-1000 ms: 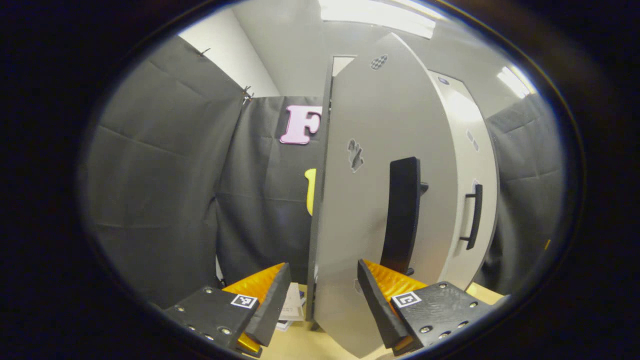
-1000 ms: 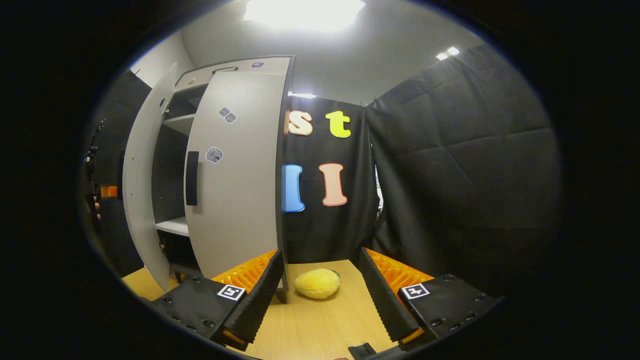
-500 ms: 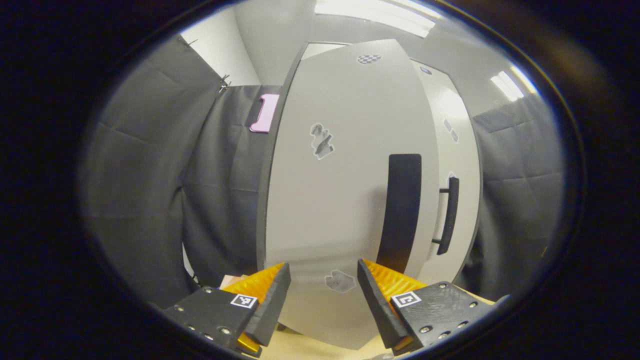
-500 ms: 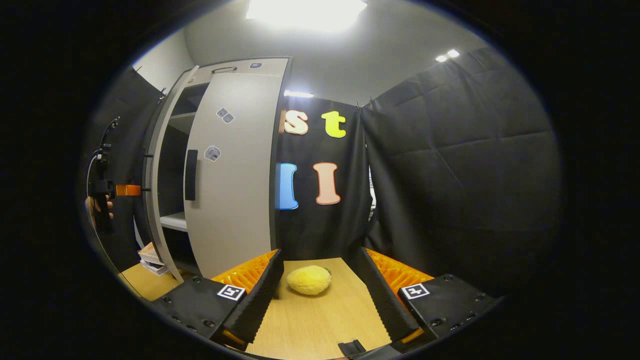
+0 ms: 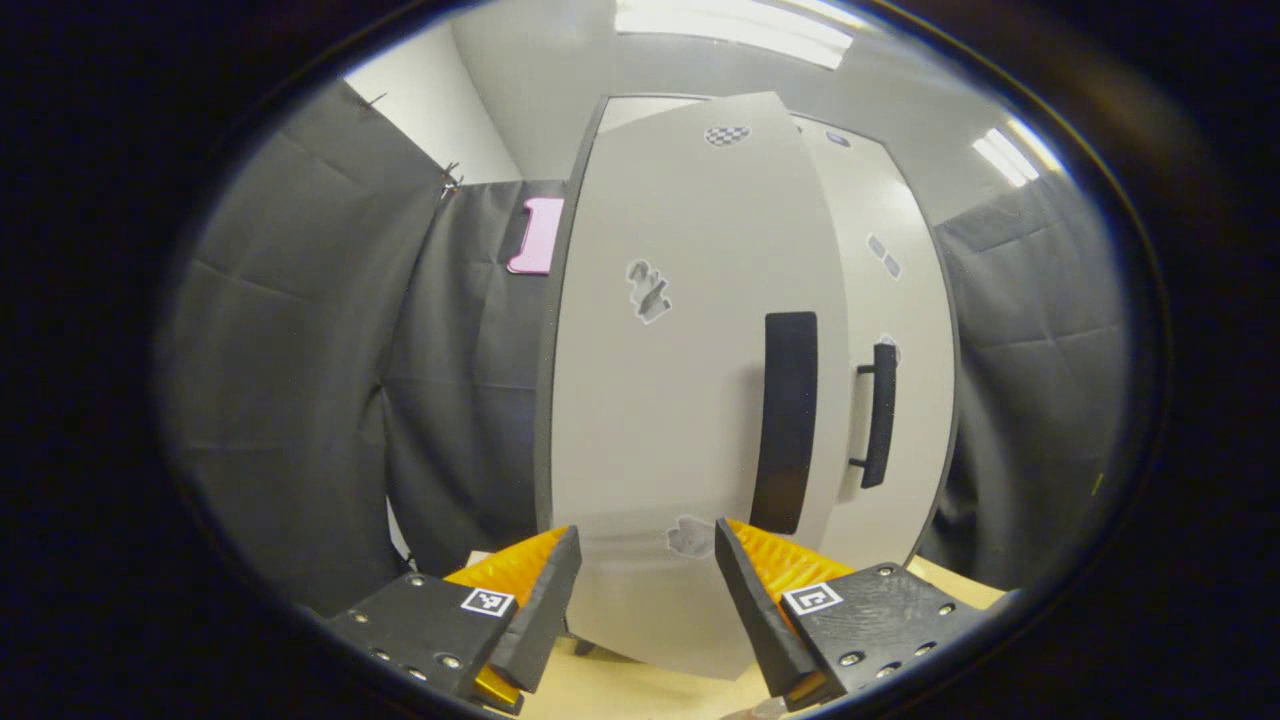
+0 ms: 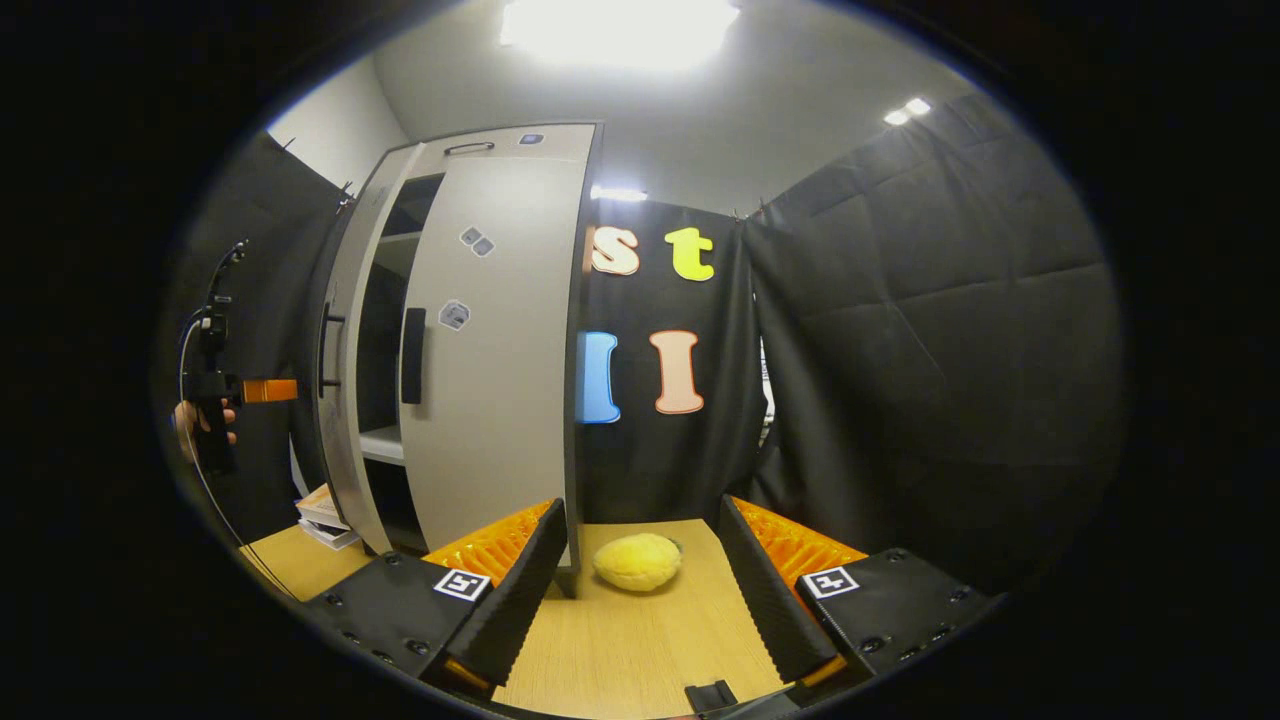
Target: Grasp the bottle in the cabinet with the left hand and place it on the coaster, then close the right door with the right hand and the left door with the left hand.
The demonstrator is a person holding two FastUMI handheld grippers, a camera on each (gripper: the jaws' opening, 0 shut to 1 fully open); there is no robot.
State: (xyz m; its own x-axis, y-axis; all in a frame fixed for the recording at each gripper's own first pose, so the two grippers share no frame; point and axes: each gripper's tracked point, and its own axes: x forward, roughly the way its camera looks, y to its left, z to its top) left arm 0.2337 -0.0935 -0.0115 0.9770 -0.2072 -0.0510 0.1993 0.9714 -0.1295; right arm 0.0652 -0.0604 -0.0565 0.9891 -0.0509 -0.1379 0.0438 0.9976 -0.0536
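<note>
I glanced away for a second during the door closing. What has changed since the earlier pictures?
The left door has swung inward from wide open to almost shut; a narrow dark gap remains beside the right door. The left gripper, open, followed it round and now faces its front. The right gripper stayed open and low over the table, and the yellow plush stayed put.

Black quilted curtains (image 6: 930, 330), bright ceiling light (image 6: 615, 20)
</note>
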